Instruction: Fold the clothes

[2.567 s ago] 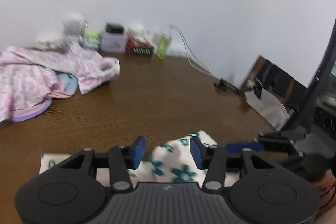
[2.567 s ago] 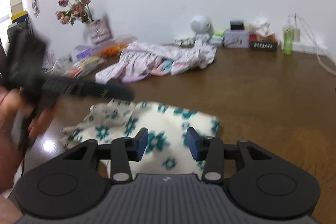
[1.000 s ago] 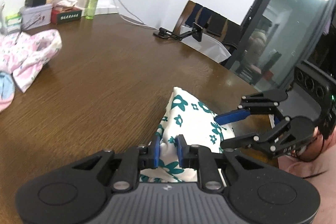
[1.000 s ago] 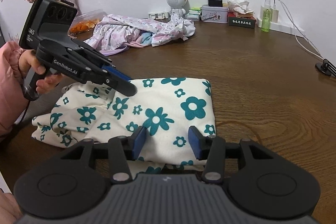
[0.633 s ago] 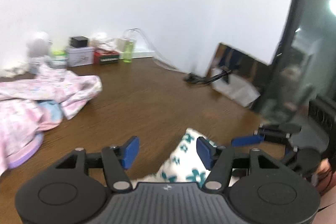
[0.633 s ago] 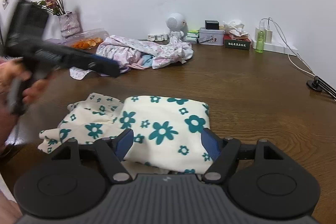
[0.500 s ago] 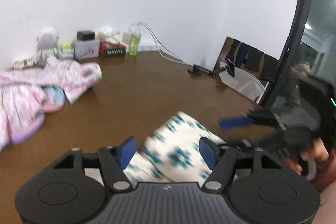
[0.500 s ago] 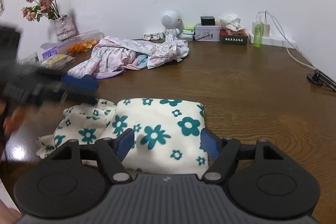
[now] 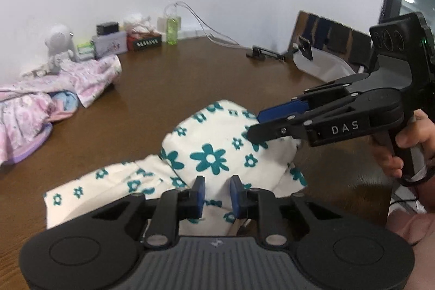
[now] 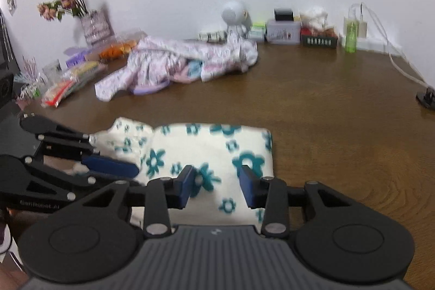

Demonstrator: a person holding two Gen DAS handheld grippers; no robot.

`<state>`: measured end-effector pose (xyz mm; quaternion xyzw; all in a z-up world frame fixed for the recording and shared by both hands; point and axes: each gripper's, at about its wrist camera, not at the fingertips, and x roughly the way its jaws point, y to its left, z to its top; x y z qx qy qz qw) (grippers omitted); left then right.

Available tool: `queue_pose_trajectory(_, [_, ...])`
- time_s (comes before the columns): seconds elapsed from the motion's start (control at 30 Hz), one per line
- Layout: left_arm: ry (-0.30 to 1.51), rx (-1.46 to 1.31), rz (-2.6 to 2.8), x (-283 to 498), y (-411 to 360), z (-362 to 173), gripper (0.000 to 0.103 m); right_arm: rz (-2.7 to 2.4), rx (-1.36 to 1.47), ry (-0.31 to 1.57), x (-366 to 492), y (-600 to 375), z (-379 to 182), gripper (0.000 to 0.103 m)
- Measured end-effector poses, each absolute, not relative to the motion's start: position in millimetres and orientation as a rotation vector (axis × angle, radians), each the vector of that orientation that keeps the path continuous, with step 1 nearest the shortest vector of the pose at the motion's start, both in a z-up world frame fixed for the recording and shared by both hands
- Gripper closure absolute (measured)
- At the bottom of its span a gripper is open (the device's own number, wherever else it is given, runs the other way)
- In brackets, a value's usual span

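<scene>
Claws number two: left claw [image 9: 216, 192] pinching one floral garment [image 9: 217, 151], right claw [image 10: 217, 185] spread over it.

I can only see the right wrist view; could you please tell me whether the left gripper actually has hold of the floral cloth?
Observer: In the left wrist view the left gripper has its jaws nearly together with a fold of the floral cloth between them, so it looks pinched.
Operator: Thank you. Where do the right gripper's tips sit?
Observer: The right gripper hangs over the folded part's far side, jaws apart; whether it touches the cloth I cannot tell.
Operator: Is anything off to my right?
Observer: A chair stands beyond the table edge there, well apart from the cloth.
</scene>
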<state>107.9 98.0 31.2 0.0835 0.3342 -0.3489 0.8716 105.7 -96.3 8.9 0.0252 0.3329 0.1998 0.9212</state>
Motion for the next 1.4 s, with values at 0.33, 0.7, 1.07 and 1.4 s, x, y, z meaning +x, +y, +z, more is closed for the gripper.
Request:
queue_pose_trajectory(0.33, [0.745, 0.128, -0.644, 105, 94, 19, 0.080, 0.431, 0.015, 0.749, 137, -86, -4, 0.066])
queue_pose_trajectory(0.7, [0.681, -0.138, -0.570, 94, 112, 54, 0.004, 0.451, 0.165, 0.756, 131, -134, 14, 0.003])
queue_pose_trajectory(1.07, [0.760, -0.178, -0.521, 96, 90, 49, 0.000, 0.498, 0.317, 0.890, 140, -180, -1, 0.000])
queue_pose_trajectory(1.4, [0.761, -0.136, -0.481, 110, 83, 40, 0.023, 0.646, 0.409, 0.912, 152, -197, -25, 0.008])
